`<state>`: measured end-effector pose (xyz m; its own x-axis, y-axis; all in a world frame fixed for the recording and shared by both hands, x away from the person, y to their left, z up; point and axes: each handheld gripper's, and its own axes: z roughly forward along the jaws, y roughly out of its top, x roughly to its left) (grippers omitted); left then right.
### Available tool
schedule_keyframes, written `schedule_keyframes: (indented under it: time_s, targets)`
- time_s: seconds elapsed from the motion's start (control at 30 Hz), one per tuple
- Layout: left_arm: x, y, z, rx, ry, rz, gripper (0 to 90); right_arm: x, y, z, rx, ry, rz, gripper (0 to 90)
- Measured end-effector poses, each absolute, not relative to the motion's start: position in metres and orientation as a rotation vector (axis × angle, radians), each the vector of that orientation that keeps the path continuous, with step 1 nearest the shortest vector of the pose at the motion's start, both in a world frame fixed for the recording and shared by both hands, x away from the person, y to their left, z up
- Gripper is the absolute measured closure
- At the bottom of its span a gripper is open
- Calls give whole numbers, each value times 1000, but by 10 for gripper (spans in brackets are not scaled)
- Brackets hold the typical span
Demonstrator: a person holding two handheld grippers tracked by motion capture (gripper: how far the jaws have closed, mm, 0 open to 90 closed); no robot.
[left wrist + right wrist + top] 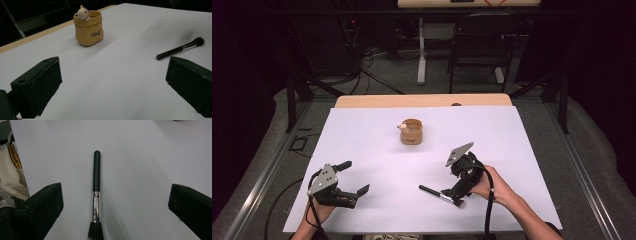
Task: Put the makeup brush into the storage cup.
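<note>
A black makeup brush (437,194) with a silver ferrule lies flat on the white sheet (377,145), front centre. My right gripper (455,196) hangs over its bristle end, tilted down. In the right gripper view the brush (96,192) runs lengthwise between the wide-apart jaws of the right gripper (115,207), open and touching nothing. A tan sack-shaped cup (412,131) with a small bear on its rim stands upright at the middle of the sheet. My left gripper (354,177) rests open at the front left, empty, facing the cup (88,28) and the brush (178,49).
The sheet covers a wooden table whose far edge (422,100) shows beyond it. A black chair (477,45) and a white desk leg (421,50) stand on the floor behind. Printed clothing (12,177) lies past the sheet's edge.
</note>
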<state>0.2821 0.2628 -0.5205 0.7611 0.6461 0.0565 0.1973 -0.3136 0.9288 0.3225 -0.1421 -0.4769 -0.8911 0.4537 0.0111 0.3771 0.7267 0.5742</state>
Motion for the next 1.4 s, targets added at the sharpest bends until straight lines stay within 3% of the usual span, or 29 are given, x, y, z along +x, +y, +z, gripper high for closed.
schedule_keyframes:
  time_s: [0.47, 0.97, 1.4]
  targets:
    - [282, 263, -520, 1873, 644, 515, 1, 320, -124, -489, 634, 2901, 698, 15]
    - [281, 262, -519, 1882, 638, 517, 1, 317, -115, -506, 635, 2931, 551, 421]
    - [280, 261, -519, 1890, 629, 516, 2, 312, -109, -511, 636, 2980, 431, 639]
